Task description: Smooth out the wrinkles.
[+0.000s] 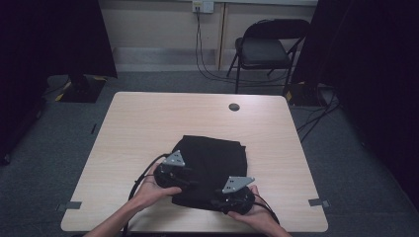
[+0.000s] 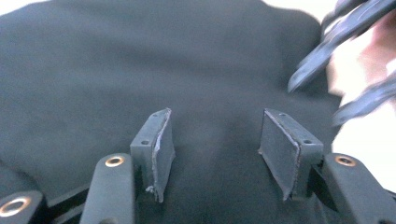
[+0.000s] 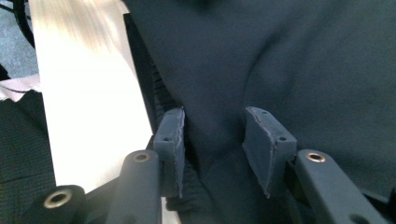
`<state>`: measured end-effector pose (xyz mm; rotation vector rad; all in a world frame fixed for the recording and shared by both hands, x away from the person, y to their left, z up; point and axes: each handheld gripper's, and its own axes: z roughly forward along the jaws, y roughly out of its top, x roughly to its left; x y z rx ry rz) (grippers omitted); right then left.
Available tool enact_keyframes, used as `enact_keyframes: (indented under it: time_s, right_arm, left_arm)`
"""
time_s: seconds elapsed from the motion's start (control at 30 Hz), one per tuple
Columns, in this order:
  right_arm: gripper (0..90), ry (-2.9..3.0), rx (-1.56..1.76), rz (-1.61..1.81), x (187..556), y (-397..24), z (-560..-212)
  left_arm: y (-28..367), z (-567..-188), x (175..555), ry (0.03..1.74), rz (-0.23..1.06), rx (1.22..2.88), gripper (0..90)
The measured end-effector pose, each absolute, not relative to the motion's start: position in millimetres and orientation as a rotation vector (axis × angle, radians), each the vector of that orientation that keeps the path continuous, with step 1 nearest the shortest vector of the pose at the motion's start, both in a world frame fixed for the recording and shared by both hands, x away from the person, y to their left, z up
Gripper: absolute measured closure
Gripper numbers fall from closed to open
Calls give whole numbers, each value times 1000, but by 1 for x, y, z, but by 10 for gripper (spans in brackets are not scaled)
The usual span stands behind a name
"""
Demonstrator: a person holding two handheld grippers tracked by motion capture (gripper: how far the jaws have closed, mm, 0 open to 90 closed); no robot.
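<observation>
The folded black garment lies on the table right ahead of me, its near hem running left to right between my two hands. My left gripper hangs over the cloth's near-left part with its jaws well apart and only flat fabric beneath them. My right gripper sits at the near-right edge, jaws partly open astride a raised fold by the ribbed hem, and is the nearer to a pinch.
</observation>
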<state>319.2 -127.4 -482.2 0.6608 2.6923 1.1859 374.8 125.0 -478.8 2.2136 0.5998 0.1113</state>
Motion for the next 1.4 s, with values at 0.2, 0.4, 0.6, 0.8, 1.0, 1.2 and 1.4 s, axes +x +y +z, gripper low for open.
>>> enact_keyframes:
  time_s: [0.2, 0.4, 0.6, 0.8, 1.0, 1.2, 1.4]
  right_arm:
    - [539, 2766, 641, 1236, 314, -131, -479]
    - [523, 2614, 705, 1319, 331, -148, -448]
    - [403, 2456, 799, 1303, 385, -154, -428]
    - [240, 2475, 834, 1259, 448, -123, -434]
    - [209, 2539, 907, 1191, 486, -100, -468]
    - [196, 2571, 941, 1142, 499, -95, -486]
    - [189, 2600, 949, 1126, 502, -96, -493]
  left_arm:
    - [123, -480, 359, 605, 115, 2236, 433]
    - [121, -474, 354, 638, 47, 2248, 432]
    - [117, -458, 371, 630, 36, 2212, 433]
    - [102, -476, 391, 682, 67, 2253, 413]
    - [102, -484, 387, 677, 117, 2236, 414]
    - [105, -488, 387, 675, 110, 2202, 413]
    - [104, -488, 387, 672, 111, 2204, 413]
